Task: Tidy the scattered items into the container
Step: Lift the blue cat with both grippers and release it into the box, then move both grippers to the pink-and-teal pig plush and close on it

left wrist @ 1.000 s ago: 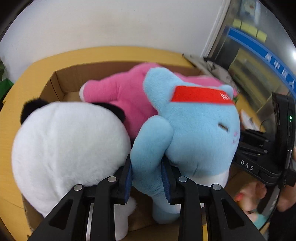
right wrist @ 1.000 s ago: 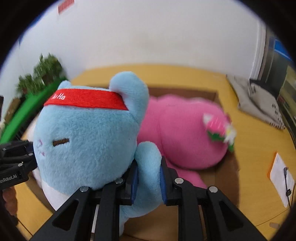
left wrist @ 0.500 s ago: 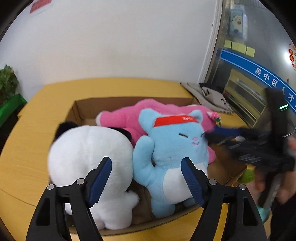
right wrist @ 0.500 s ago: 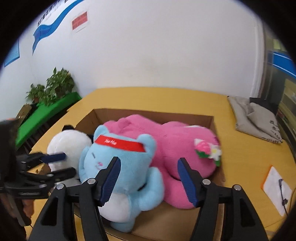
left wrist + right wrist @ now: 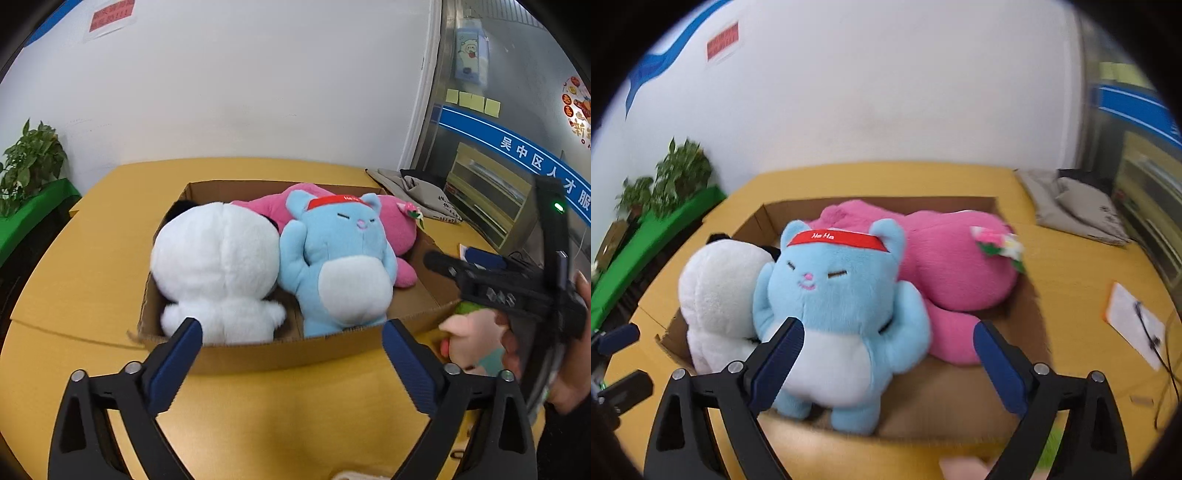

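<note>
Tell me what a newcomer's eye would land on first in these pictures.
The blue plush cat with a red headband stands upright at the front of the cardboard box, facing the cameras. A white plush toy sits beside it, and a big pink plush toy lies behind. The box rests on a yellow table.

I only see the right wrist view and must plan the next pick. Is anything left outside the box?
Observer: Yes. A small pink and green toy lies on the table beside the box's near right corner.
Operator: Where is my right claw relative to it?
Observer: The right claw, jaws opening and empty, hangs just above it.
Operator: And the left claw?
Observer: Opening too, empty, in front of the box's near wall.
</note>
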Action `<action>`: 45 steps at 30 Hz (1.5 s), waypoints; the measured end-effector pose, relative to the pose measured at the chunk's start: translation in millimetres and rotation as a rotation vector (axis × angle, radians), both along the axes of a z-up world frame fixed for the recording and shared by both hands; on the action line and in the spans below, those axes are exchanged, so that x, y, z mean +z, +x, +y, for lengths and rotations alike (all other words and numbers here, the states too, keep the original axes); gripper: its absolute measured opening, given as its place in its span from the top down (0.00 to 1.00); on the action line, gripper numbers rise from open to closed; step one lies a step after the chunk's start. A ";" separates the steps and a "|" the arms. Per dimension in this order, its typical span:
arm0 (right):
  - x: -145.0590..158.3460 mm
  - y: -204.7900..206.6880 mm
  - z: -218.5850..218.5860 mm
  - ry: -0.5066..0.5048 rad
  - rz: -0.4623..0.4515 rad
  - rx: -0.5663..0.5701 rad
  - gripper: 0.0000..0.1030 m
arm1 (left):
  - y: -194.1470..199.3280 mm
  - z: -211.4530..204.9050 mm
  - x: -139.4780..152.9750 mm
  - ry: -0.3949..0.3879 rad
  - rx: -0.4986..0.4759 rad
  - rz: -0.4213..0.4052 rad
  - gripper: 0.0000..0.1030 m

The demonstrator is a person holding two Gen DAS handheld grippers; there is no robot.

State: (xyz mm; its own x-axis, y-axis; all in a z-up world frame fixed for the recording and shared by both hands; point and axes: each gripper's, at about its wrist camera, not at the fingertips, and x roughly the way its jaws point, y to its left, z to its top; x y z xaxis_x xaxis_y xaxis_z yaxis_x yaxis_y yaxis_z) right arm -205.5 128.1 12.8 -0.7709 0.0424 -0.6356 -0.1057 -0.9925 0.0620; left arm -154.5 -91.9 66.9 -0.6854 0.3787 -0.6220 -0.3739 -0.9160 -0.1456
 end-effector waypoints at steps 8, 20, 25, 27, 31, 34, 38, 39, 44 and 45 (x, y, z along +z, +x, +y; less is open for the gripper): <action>-15.2 86.8 -31.4 0.103 0.002 -0.007 0.09 | 45.9 6.2 -15.4 -0.016 0.058 0.006 0.00; -9.8 131.6 -25.9 0.120 0.010 -0.034 0.09 | 78.2 22.5 -15.7 -0.024 0.038 0.009 0.00; -7.9 138.1 -25.6 0.108 0.014 -0.016 0.09 | 84.8 25.2 -14.3 -0.025 0.036 0.007 0.00; -7.9 140.1 -26.3 0.106 0.015 -0.011 0.09 | 86.3 25.8 -13.9 -0.025 0.039 0.006 0.00; -8.9 142.1 -26.3 0.106 0.012 -0.008 0.09 | 86.8 25.9 -13.6 -0.018 0.040 0.000 0.00; -10.0 143.2 -25.5 0.103 0.009 -0.004 0.09 | 86.2 26.1 -14.3 -0.019 0.043 -0.003 0.00; -12.5 143.3 -25.8 0.102 0.003 -0.003 0.09 | 85.4 27.3 -16.1 -0.018 0.041 -0.010 0.00; -13.4 143.2 -26.4 0.101 0.001 0.002 0.09 | 85.1 27.5 -16.5 -0.019 0.041 -0.010 0.00; -15.5 141.4 -25.7 0.099 -0.004 0.004 0.09 | 83.9 27.3 -17.2 -0.018 0.042 -0.013 0.00; -16.0 141.1 -25.2 0.099 -0.005 0.003 0.09 | 83.9 27.1 -17.4 -0.016 0.044 -0.014 0.00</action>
